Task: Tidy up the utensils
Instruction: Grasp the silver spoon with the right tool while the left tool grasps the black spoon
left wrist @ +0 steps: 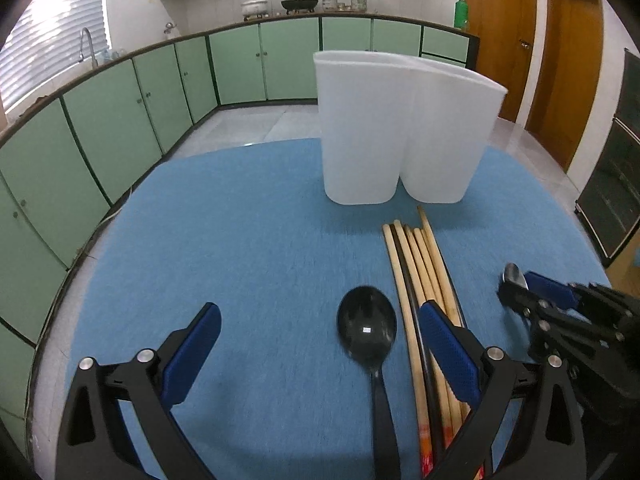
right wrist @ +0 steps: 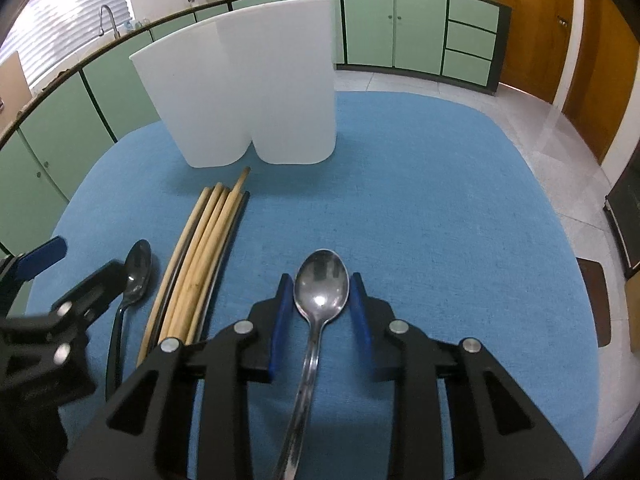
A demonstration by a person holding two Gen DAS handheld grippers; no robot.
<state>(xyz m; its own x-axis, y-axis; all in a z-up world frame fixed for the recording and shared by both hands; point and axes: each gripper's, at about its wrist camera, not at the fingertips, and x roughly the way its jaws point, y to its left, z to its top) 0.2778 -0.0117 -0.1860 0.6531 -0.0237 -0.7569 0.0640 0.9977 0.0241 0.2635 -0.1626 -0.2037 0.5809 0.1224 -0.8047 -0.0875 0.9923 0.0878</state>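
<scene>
1. The right gripper [right wrist: 320,300] stands part-spread, its blue pads either side of the steel spoon [right wrist: 320,280] at the bowl's shoulders; whether they touch the metal I cannot tell. The spoon lies flat on the blue mat [right wrist: 440,200], handle running back under the tool.
2. That spoon looks stiff, smooth and likely slippery; a hold on the narrow neck just behind the bowl seems surer than one on the rounded bowl.
3. The left gripper [left wrist: 320,344] is spread wide and holds nothing. The black spoon [left wrist: 367,326] lies between its fingers, nearer the right one. It looks like light, rigid plastic; the handle seems the best place to pinch.
4. Between the two spoons lies the bundle of chopsticks [right wrist: 204,248]: thin, light, apt to roll and scatter.
5. Farthest, the white two-compartment holder [right wrist: 248,88] stands upright, probably light enough to tip if knocked.
</scene>
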